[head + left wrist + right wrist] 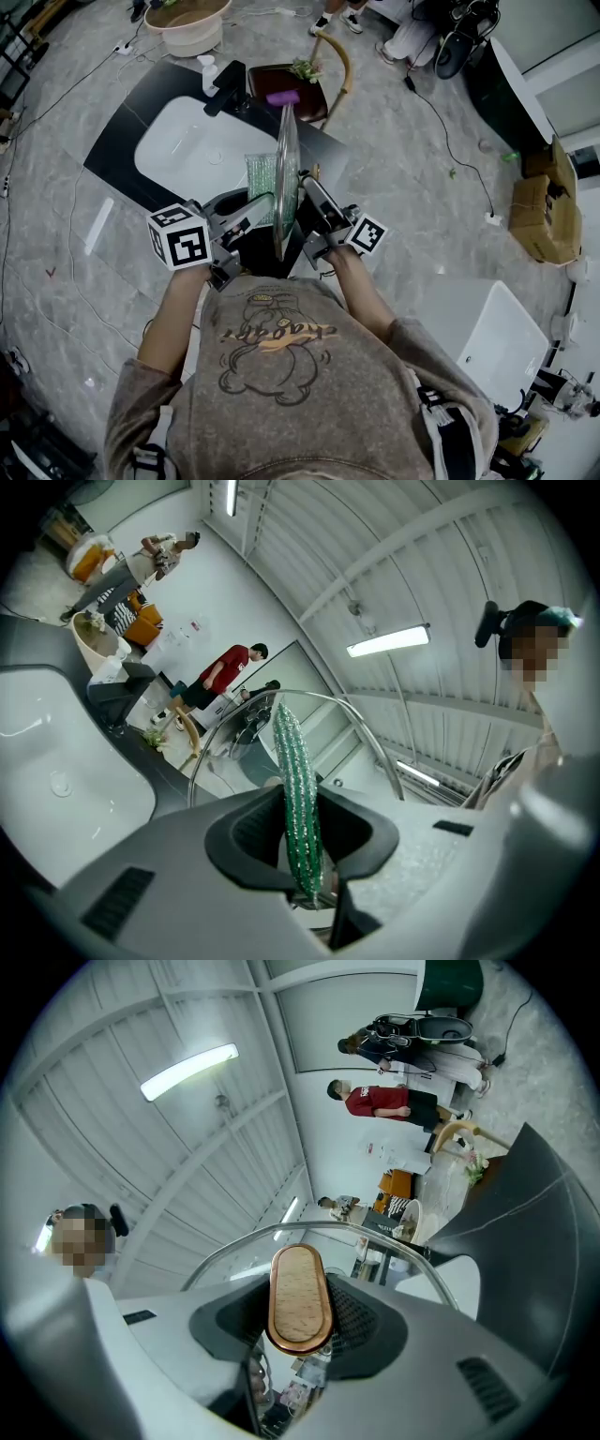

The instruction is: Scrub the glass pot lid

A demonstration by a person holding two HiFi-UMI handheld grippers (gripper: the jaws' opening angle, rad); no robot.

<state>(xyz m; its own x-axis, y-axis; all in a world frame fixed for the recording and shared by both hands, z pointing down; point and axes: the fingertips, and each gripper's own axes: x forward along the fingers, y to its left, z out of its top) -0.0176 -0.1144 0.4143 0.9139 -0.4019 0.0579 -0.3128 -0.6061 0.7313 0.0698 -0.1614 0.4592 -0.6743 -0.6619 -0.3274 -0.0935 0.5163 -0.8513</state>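
Observation:
The glass pot lid (286, 173) stands on edge above the sink, seen edge-on between my two grippers. My right gripper (316, 214) is shut on the lid's knob (300, 1297), an oval wooden piece with a copper rim that sits between the jaws (300, 1314). The lid's metal rim (309, 1231) arcs behind it. My left gripper (242, 223) is shut on a green sparkly scrub cloth (300, 799), which stands upright between its jaws (302, 834). The cloth (263, 183) lies against the lid's left face. Through the left gripper view the lid's rim (367, 735) curves behind the cloth.
A white sink basin (187, 150) is set in a black counter (117, 141), with a black faucet (228, 86) and a soap bottle (208, 69) at its far edge. Beyond stands a chair (319, 84). Cardboard boxes (544, 206) and a white tub (487, 328) are at right.

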